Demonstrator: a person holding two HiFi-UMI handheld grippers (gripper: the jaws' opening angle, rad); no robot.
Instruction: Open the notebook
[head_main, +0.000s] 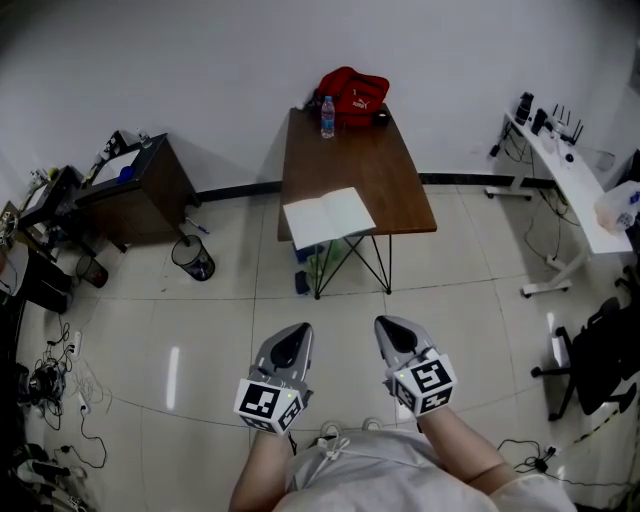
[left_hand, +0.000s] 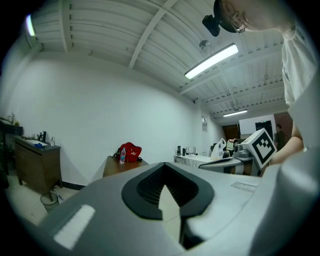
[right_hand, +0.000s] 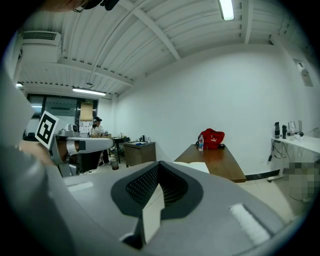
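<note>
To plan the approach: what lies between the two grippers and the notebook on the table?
In the head view, only tiled floor and the table's black legs lie between the left gripper, the right gripper and the notebook.

White walls (head_main: 200, 60), pale glossy tiled floor (head_main: 180, 340). Brown wooden bench (head_main: 385, 185) on black wire legs, against the far wall. Dark cabinet (head_main: 150, 195) to the left, black bin (head_main: 192, 258) beside it. Long white desk (head_main: 575, 190) on the right, black office chair (head_main: 595, 365) near it. Ribbed white ceiling (left_hand: 110, 35) (tube lights (left_hand: 212, 60) on). Cable clutter (head_main: 60, 385) far left.
</note>
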